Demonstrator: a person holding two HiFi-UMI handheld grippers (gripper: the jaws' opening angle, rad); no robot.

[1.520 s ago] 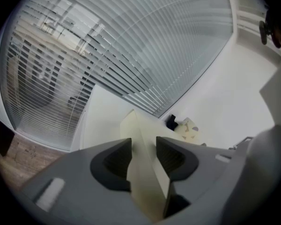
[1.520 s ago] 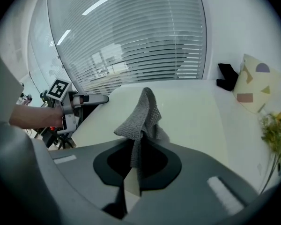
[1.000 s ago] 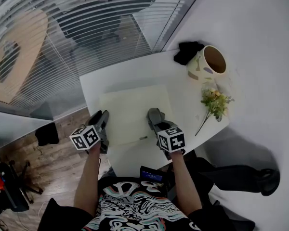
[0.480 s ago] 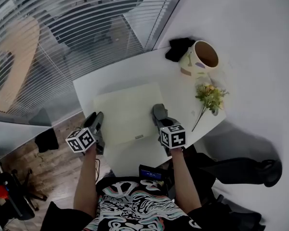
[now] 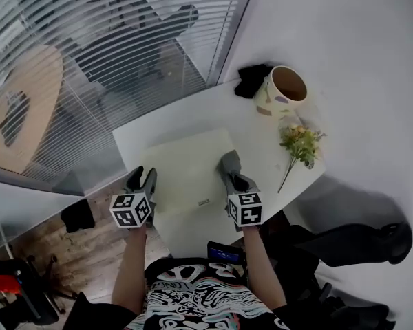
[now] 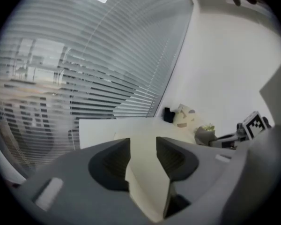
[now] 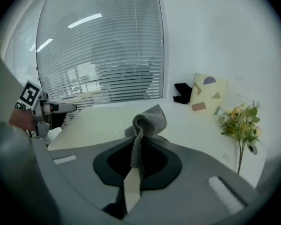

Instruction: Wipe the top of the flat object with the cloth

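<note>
Cream flat board (image 5: 186, 163) lies on the white table (image 5: 158, 119), directly before the person. Grey cloth (image 5: 228, 162) is clamped in the closed jaws of the right gripper (image 5: 233, 177) at the board's right edge; contact with the board is not confirmed. Left gripper (image 5: 143, 182) is held at the left edge, jaws apart, nothing gripped. Judged: the cloth should be pressed flat and drawn across in overlapping passes, with the flowers (image 5: 299, 143) avoided. Only the right gripper view shows the cloth bunched into a loop; only the head view shows both grippers flanking the board.

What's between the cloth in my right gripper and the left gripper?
Only the bare top of the flat cream board, left of the cloth, seen in the head view.
</note>
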